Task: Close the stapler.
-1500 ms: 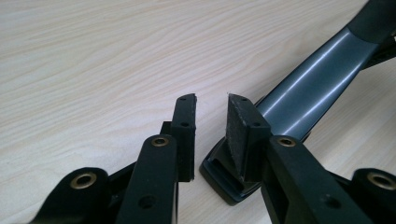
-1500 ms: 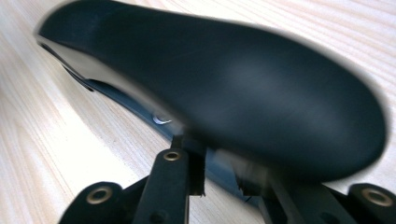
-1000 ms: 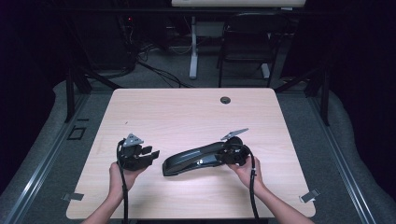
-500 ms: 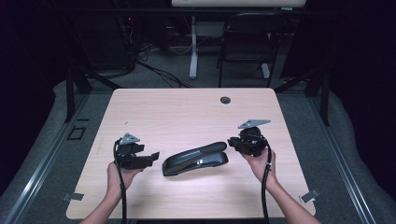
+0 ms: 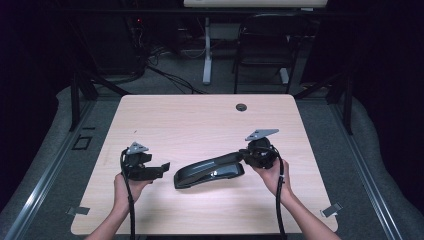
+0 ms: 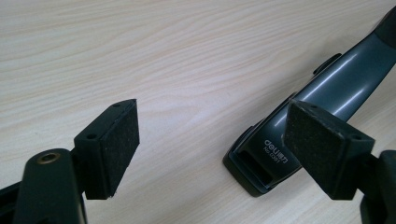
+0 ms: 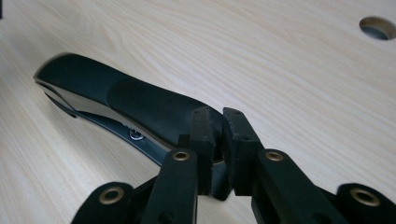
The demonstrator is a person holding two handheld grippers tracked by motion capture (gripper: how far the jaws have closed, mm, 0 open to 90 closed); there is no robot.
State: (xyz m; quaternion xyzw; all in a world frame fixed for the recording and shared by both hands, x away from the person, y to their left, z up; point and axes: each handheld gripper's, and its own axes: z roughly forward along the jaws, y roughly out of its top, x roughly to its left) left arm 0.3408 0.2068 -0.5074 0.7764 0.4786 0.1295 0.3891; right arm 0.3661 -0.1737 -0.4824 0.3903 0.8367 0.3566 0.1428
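High view shows the tabletop, a pale wood-grain slab with a small round hole near its far edge, and on it a long black stapler lying near the near edge, about midway between the left and right edges. Its long axis runs mostly across the tabletop, slanted: the blunt front end points toward the near-left corner and lies on the wood, while the handle end points toward the right edge and sits a little higher. In the left gripper view the stapler shows its front end with white lettering, its body running up and away to the right. The right gripper is at the handle end, and in the right gripper view its jaws are pinched nearly together on the tip of the stapler, the pads pressing it from both sides. The left gripper is just beside the stapler's front end, apart from it; its jaws have just been opening and stand wide, with bare tabletop between the pads.
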